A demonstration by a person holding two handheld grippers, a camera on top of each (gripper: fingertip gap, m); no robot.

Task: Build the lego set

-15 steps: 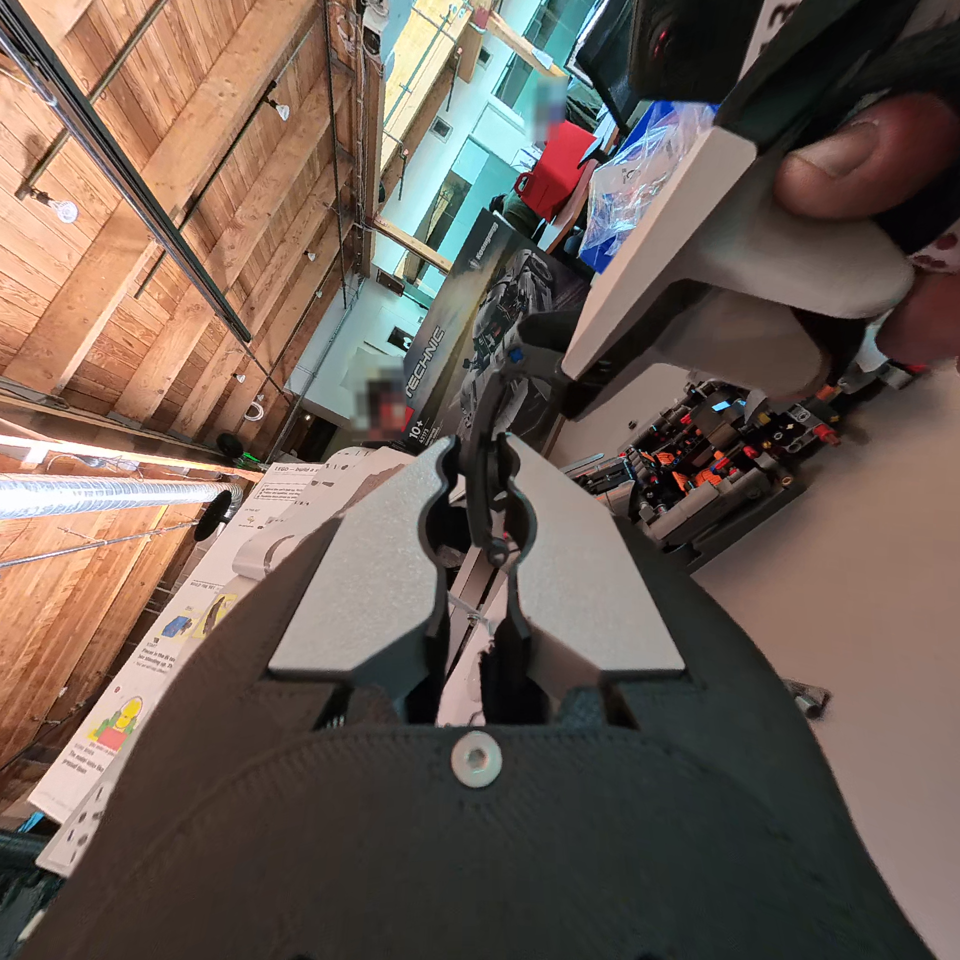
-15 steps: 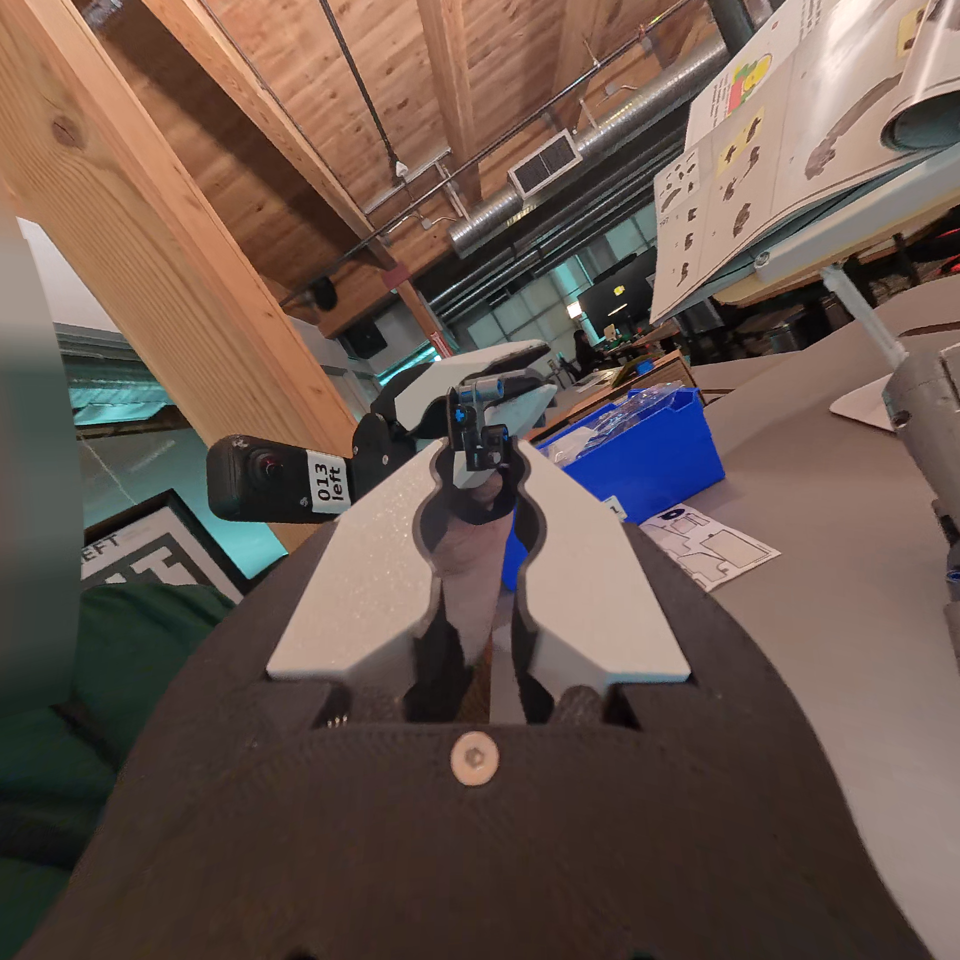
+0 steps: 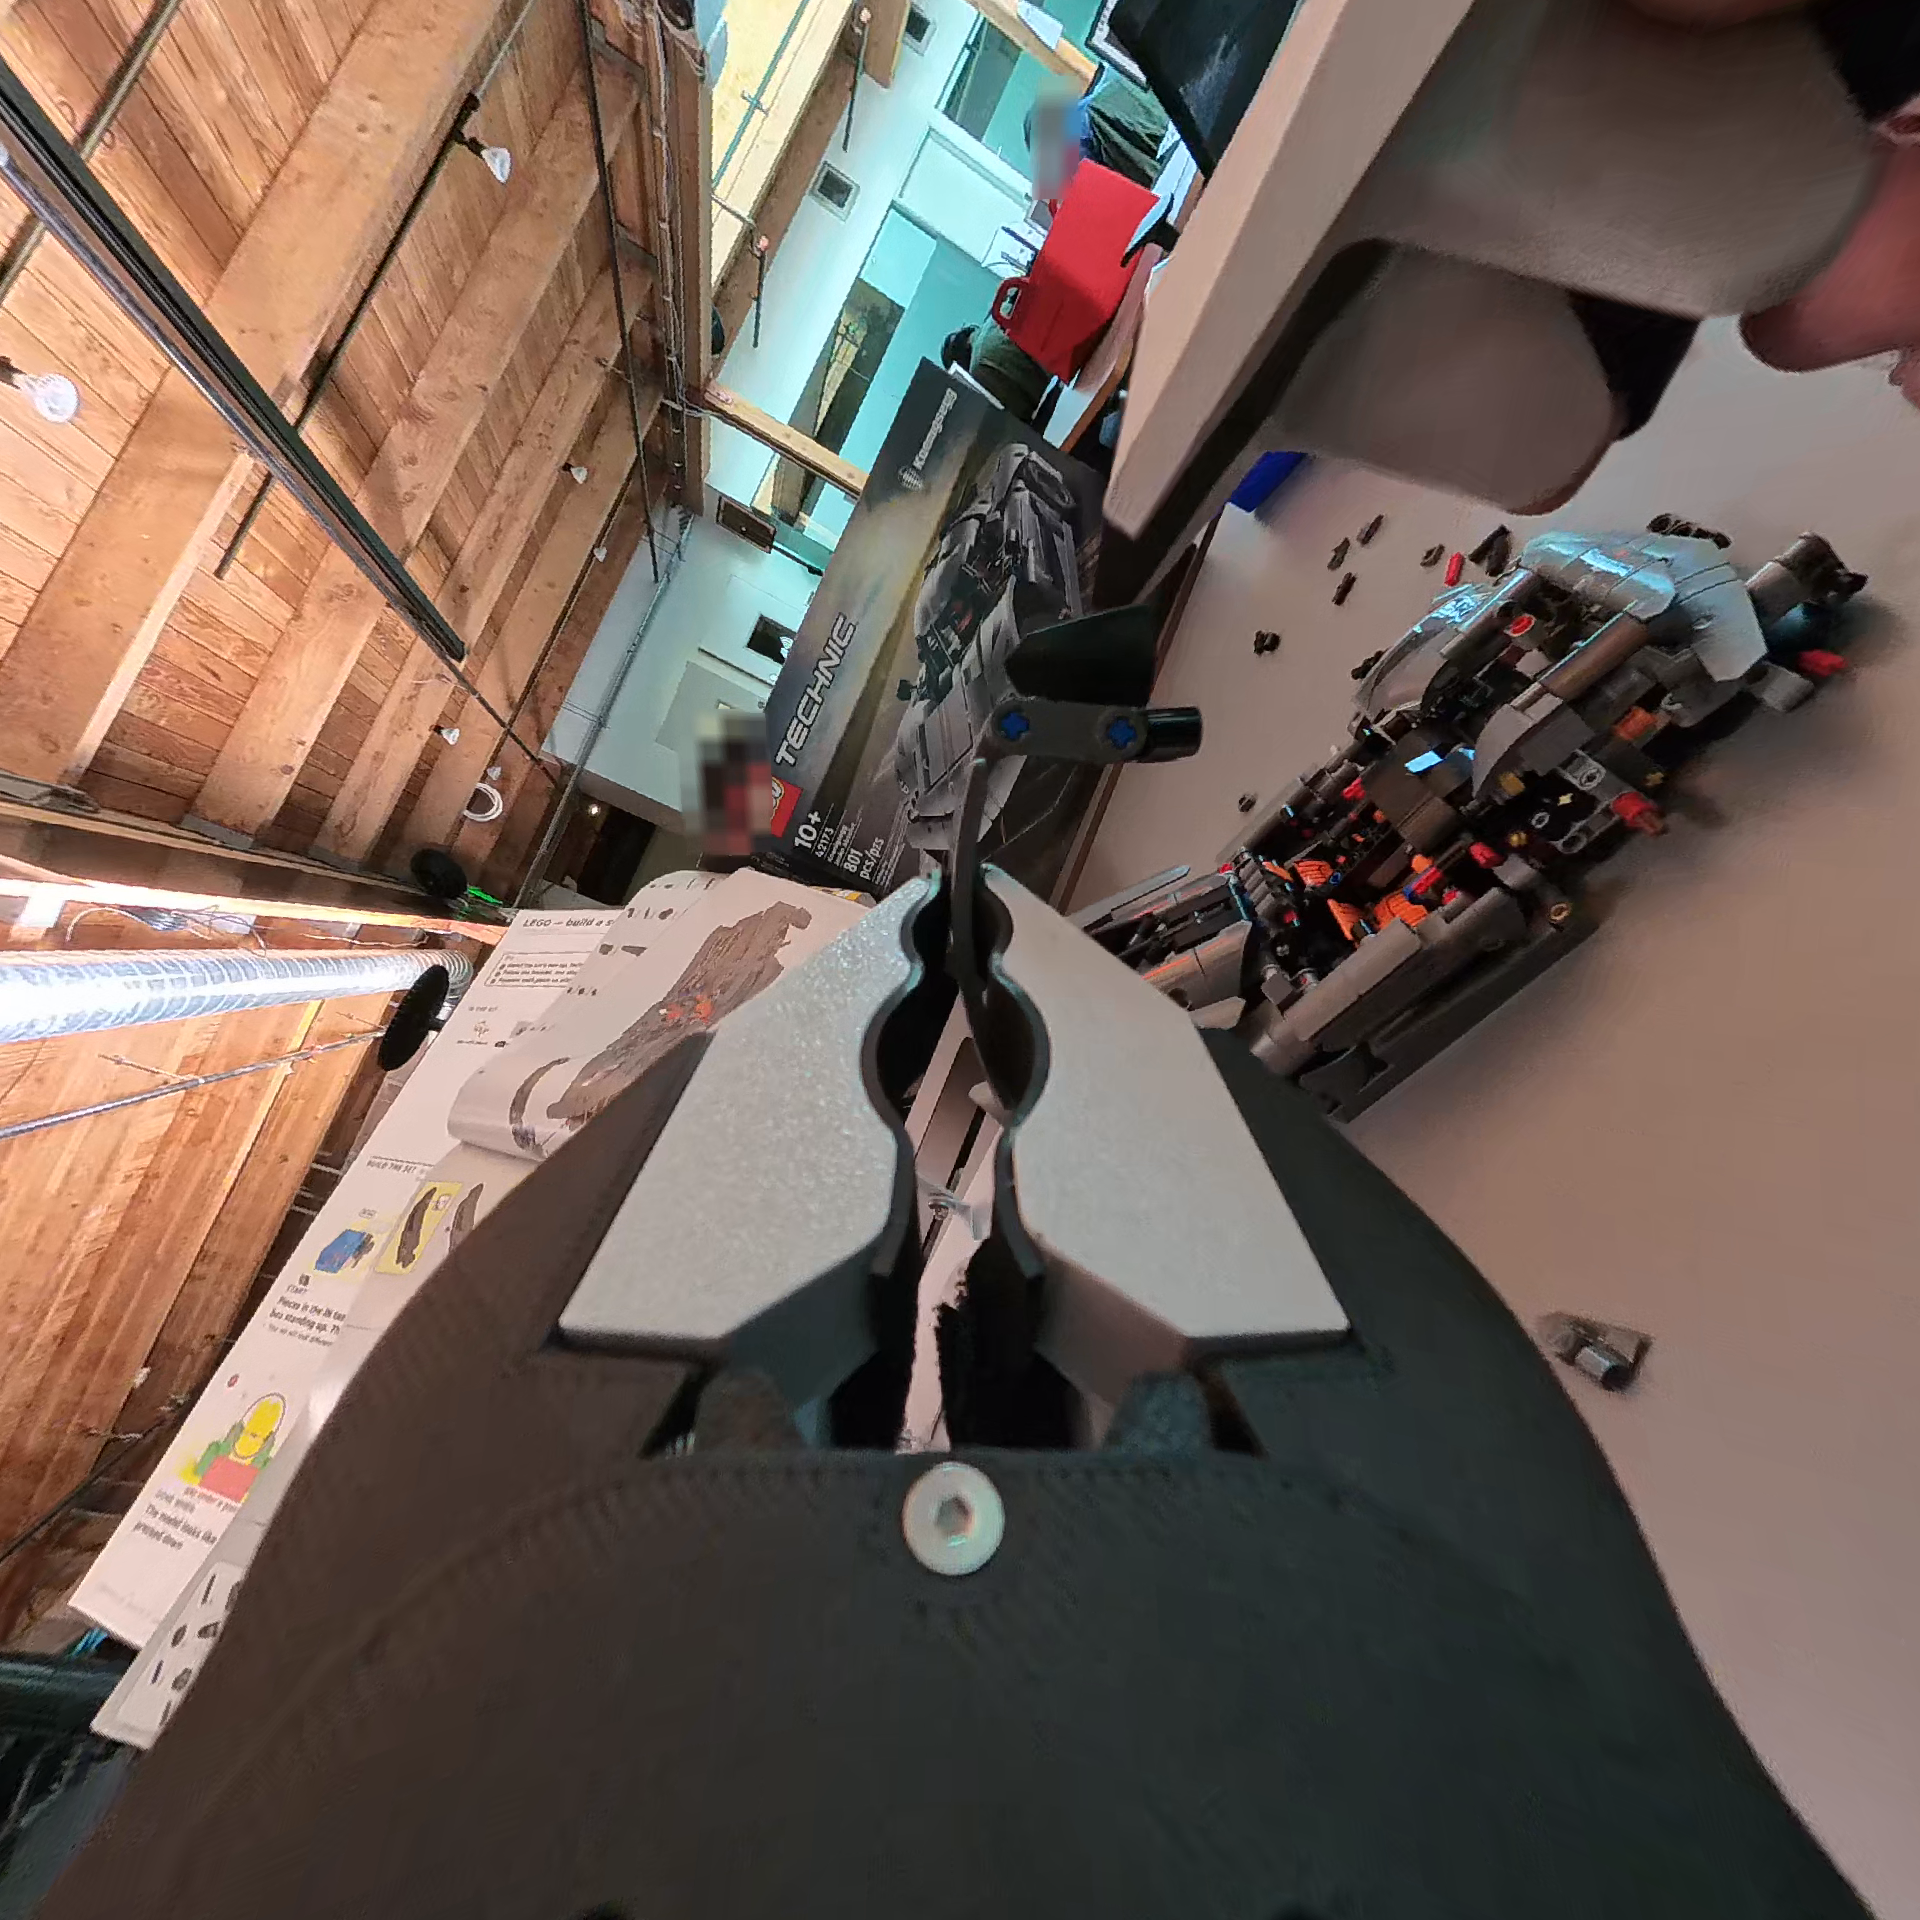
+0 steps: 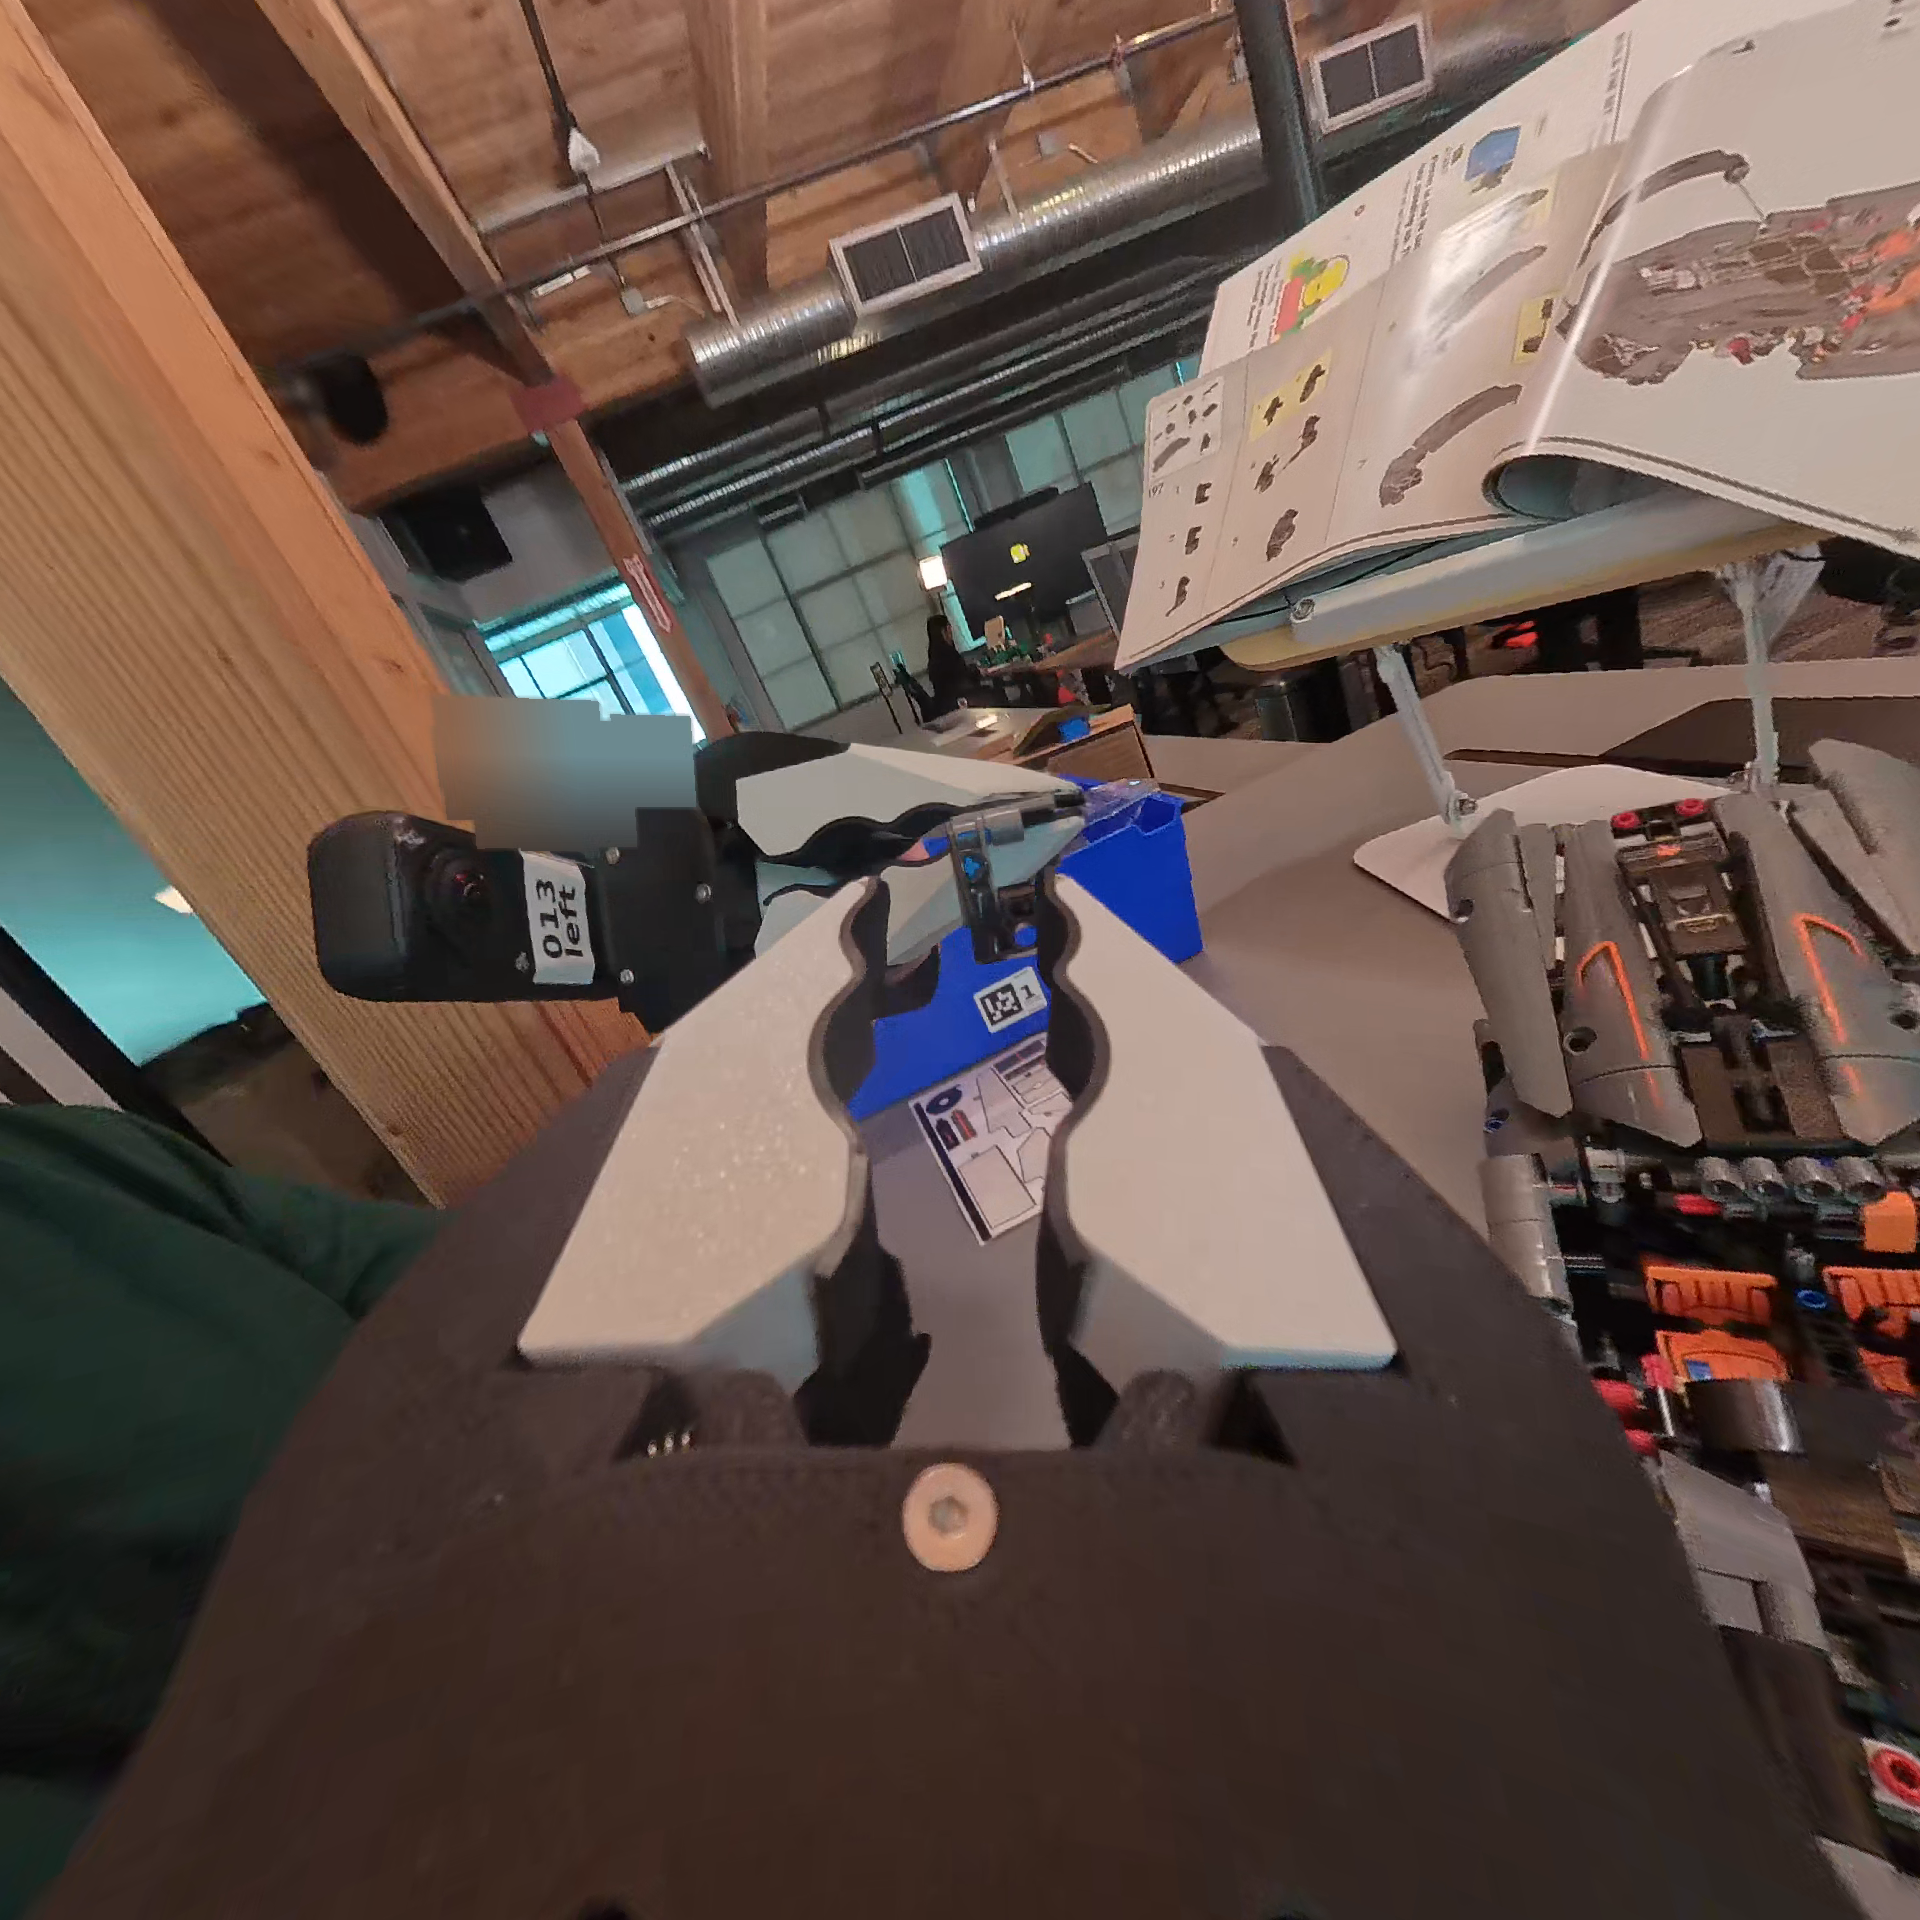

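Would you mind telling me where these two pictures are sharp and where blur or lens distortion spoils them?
Left wrist view: the held dark piece is crisp, the other tool's grey finger at top right is smeared, and the ceiling beams bow from the wide lens. Right wrist view: the booklet and car model look soft and stretched near the edge.

Bright indoor light; fisheye edges; slight blur.

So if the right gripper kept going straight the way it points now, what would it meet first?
Probably the small grey piece held by the left gripper, right beyond its fingers; behind that stands the blue bin. Depth is unclear.
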